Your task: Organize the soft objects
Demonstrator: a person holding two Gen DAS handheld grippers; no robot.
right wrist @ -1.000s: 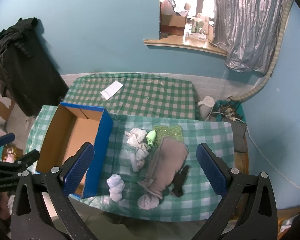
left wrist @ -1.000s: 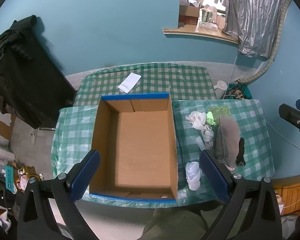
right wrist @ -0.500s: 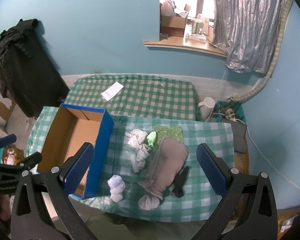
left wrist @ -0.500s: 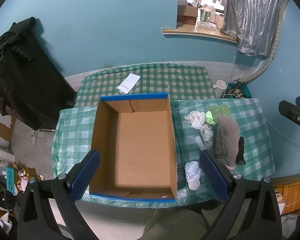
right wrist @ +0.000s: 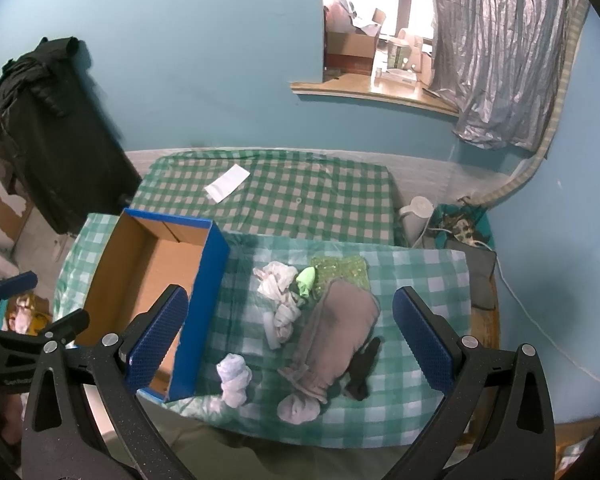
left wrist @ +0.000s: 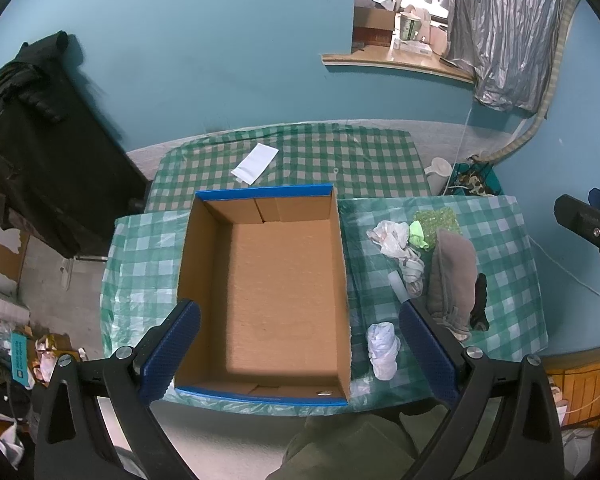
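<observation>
An empty cardboard box with a blue rim (left wrist: 276, 280) (right wrist: 148, 280) sits on the green checked table. To its right lie soft things: a grey folded cloth (left wrist: 452, 276) (right wrist: 340, 332), a white rolled sock (left wrist: 383, 345) (right wrist: 234, 374), white crumpled socks (left wrist: 392, 236) (right wrist: 276, 280), a lime-green sock (left wrist: 418, 235) (right wrist: 306, 282), a green bubbly pad (right wrist: 340, 270), a black sock (left wrist: 480, 300) (right wrist: 364, 368) and a pale bundle (right wrist: 298, 408). My left gripper (left wrist: 300, 354) is open high above the box. My right gripper (right wrist: 288, 336) is open high above the pile.
A white paper slip (left wrist: 256, 163) (right wrist: 226, 183) lies on the farther checked table. A black draped stand (left wrist: 40, 140) is at the left. A white kettle (right wrist: 418, 210) and cables sit on the floor at right. A window ledge (right wrist: 376, 94) holds boxes.
Both grippers have drifted slightly; the views have shifted only a little. Nothing on the table has moved.
</observation>
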